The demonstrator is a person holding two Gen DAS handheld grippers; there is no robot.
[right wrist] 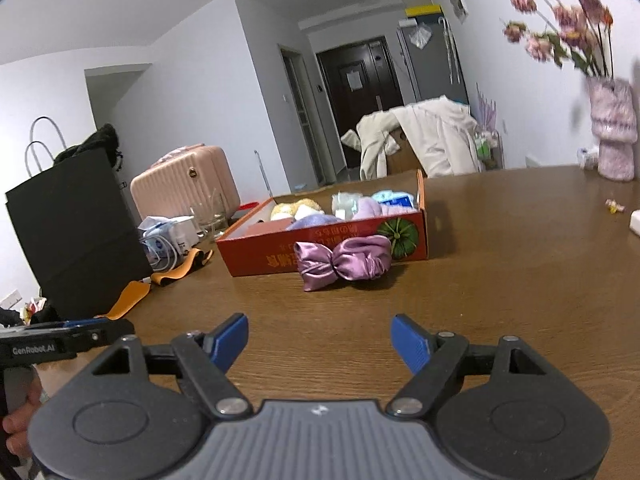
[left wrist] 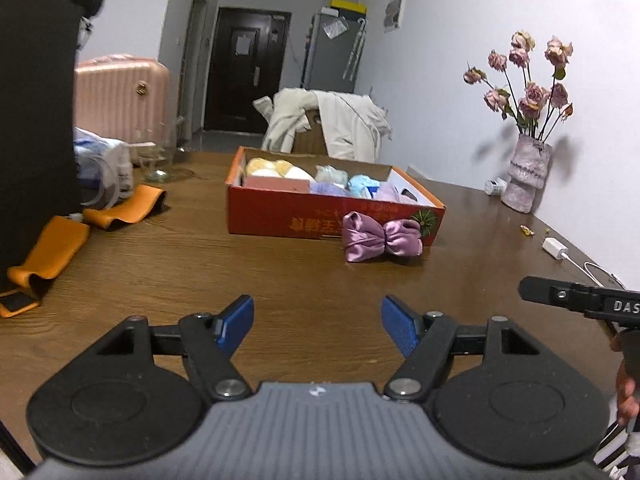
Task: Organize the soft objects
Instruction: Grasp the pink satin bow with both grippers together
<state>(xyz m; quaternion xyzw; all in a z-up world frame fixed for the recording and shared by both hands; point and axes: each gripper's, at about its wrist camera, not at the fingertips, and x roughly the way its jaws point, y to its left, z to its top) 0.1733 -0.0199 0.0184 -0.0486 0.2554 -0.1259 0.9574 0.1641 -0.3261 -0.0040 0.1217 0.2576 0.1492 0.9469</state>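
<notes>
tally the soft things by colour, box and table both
yellow/cream: 2
pale green: 1
blue: 1
lilac, in the red box: 2
purple satin bundle on the table: 1
total: 7, though some may be hidden

Both wrist views — low over table [left wrist: 280,280]

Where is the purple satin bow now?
In both wrist views the purple satin bow lies on the wooden table, against the front wall of the red box, near its pumpkin-picture corner.

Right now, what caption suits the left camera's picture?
Open left gripper over wooden table, facing purple satin bow beside red box.
</notes>
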